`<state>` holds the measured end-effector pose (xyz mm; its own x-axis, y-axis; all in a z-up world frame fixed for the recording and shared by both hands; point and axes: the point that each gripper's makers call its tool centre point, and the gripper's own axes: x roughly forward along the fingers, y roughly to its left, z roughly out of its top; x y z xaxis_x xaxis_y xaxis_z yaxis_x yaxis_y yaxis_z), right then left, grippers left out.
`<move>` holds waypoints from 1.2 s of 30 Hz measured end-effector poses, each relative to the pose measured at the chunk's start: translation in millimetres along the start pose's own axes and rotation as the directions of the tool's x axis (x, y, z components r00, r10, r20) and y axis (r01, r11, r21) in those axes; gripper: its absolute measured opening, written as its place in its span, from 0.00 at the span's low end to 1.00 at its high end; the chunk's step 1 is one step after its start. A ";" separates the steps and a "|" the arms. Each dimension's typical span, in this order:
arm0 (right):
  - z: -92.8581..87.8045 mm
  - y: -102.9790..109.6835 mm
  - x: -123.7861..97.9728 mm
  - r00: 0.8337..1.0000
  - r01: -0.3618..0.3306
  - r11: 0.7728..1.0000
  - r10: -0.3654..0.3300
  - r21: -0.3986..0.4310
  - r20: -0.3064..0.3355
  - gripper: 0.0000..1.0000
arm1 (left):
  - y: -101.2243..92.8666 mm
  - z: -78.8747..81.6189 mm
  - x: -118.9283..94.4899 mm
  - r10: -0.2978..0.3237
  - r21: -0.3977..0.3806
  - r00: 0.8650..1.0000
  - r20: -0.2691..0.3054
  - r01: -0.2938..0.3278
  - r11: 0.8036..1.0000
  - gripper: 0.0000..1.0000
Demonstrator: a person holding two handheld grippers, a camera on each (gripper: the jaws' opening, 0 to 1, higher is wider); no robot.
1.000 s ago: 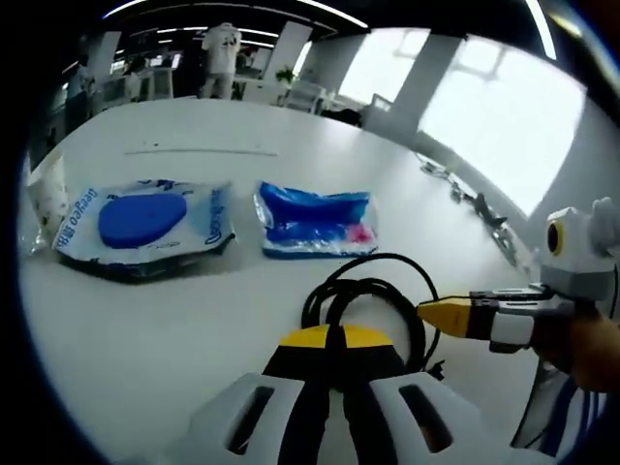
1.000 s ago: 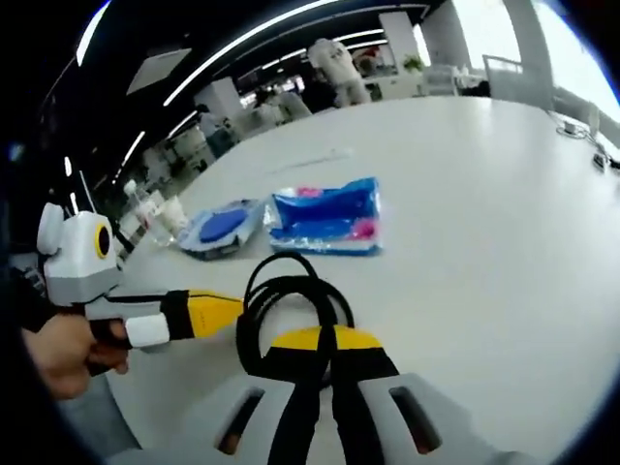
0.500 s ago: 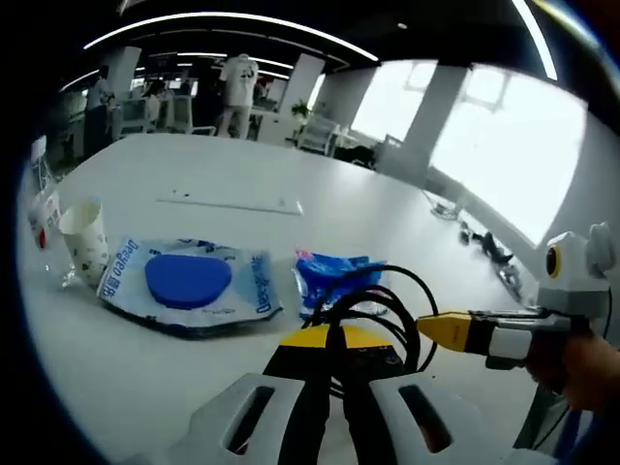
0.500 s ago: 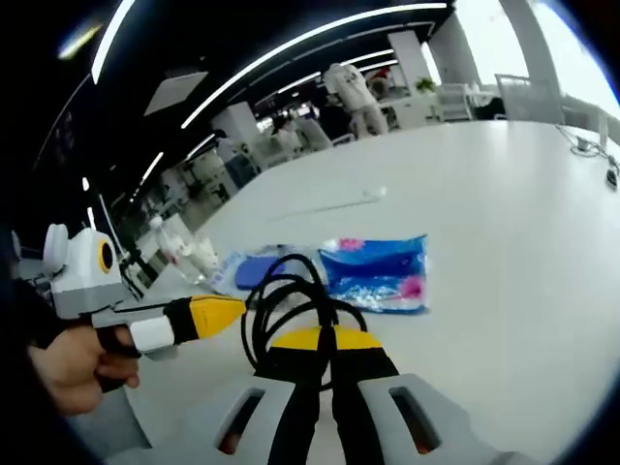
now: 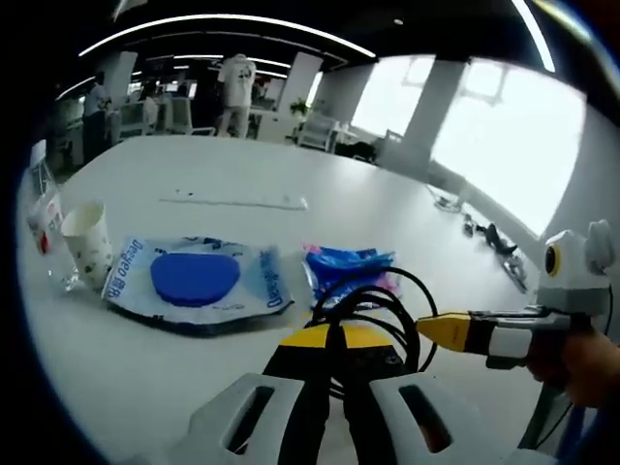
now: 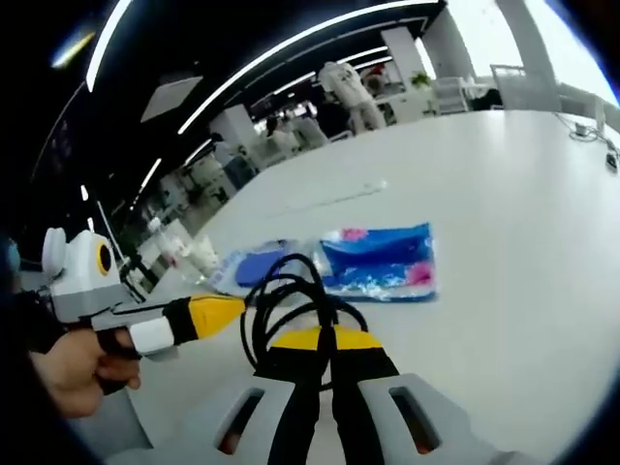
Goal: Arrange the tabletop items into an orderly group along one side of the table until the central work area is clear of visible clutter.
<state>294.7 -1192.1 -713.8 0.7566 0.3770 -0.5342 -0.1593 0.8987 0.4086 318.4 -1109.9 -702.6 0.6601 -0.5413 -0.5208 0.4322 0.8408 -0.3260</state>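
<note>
Both grippers are up over the white table (image 5: 387, 208); the left gripper (image 5: 335, 337) has its jaws pressed together on a coiled black cable (image 5: 383, 300), and the right gripper (image 6: 325, 339) is likewise clamped on that cable (image 6: 291, 291), the coil lifted between them; behind the cable lies a blue crinkled packet (image 5: 349, 266), just beside a flat wipes pack (image 5: 194, 281) with a blue oval lid; beyond the wipes pack stands a paper cup (image 5: 85, 237); a person's hand (image 6: 73, 363) grips the left tool.
</note>
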 end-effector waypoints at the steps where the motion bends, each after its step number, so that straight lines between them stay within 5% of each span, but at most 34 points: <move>1: -1.4 -0.7 1.3 1.000 0.002 1.000 -0.002 0.000 -0.004 0.00 | 0.6 -1.0 1.1 -0.001 0.004 1.000 -0.004 0.001 1.000 0.01; 36: -34.1 -27.8 12.7 0.988 0.043 0.990 -0.022 0.135 -0.155 0.00 | 7.7 -41.9 31.1 0.022 -0.052 0.987 -0.158 -0.030 0.998 0.02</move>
<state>287.2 -1204.7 -757.2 0.6523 0.3874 -0.6515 -0.0398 0.8758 0.4810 316.5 -1119.8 -754.4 0.5639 -0.5145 -0.6460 0.3795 0.8562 -0.3507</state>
